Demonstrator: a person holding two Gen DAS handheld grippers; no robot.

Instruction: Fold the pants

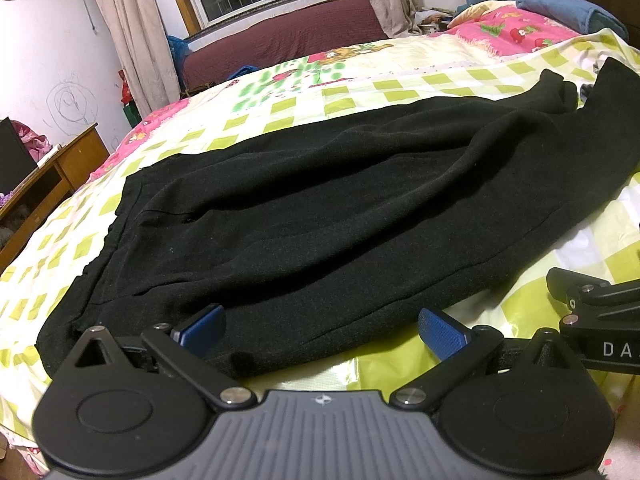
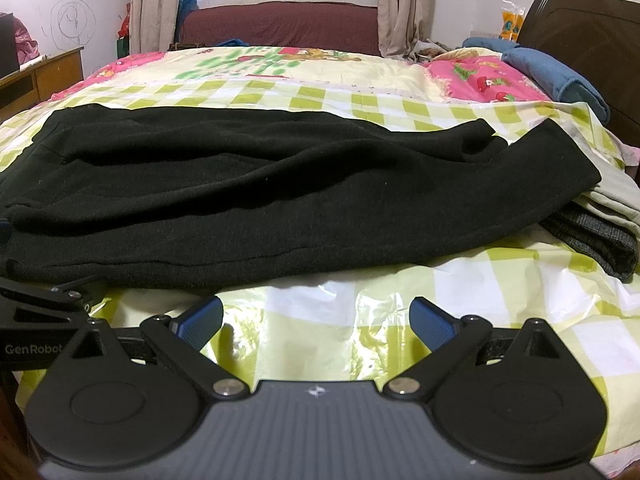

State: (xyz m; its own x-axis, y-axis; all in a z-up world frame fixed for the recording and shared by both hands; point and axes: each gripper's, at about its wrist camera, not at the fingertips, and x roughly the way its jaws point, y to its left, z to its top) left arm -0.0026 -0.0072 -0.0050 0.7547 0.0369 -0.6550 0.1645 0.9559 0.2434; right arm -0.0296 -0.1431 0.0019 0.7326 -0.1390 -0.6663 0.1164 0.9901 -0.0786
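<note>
Black pants lie spread across the bed, waistband at the left, legs running to the right; they also show in the right wrist view. My left gripper is open and empty, its blue pads at the pants' near edge by the waist. My right gripper is open and empty over the bedcover, just short of the pants' near edge. The right gripper's body shows at the right of the left wrist view. The left gripper's body shows at the left of the right wrist view.
The bed has a green-checked plastic cover. Folded grey clothes lie at the right by the leg ends. Blue bedding and a dark headboard are far right. A wooden desk stands left of the bed.
</note>
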